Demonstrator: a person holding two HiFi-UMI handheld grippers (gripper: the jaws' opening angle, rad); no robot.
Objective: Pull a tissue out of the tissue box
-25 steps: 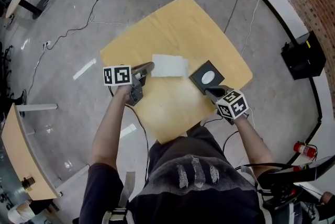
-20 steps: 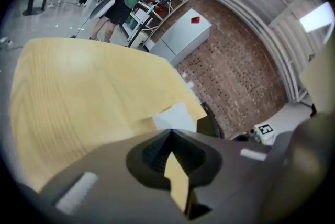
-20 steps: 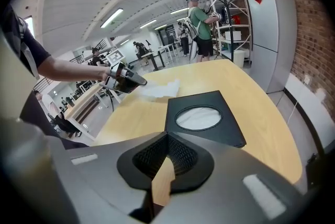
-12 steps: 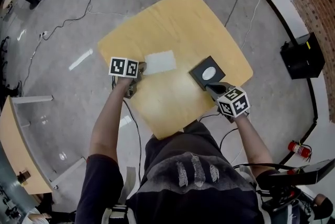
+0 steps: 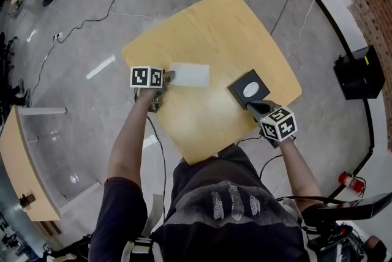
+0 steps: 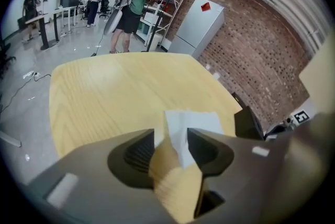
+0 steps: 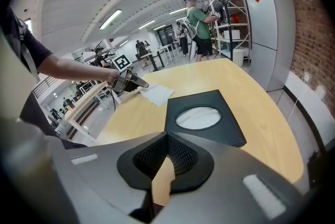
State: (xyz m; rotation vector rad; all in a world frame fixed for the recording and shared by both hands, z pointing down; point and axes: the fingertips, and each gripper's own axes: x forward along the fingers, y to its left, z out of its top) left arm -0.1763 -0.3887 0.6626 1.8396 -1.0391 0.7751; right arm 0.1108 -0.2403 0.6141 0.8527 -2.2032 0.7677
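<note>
Left gripper point(image 5: 171, 76) first: its jaws have just been opening and now stand well apart, nothing clamped. In the left gripper view the tissue point(image 6: 192, 122) lies flat on the table point(image 5: 214, 28) straight ahead. Its near edge reaches in between the two jaw tips, but neither pad presses on it. It's loose.

Over to the box point(image 5: 238, 91). It sits black and flat on the table, with an oval opening point(image 7: 198, 117) on top showing white inside. The pulled tissue lies off to the left of the box in the head view, clearly apart from it. The left gripper is at the end of the tissue farthest from the box.

Right gripper point(image 5: 253, 106) now: jaws together, tips meeting, nothing between them. It points down at the near corner of the box from the person's side and sits just short of it. Whether it touches the box, I can't tell. From the right gripper view, the tissue lies beyond the box, with the left gripper past it.
</note>
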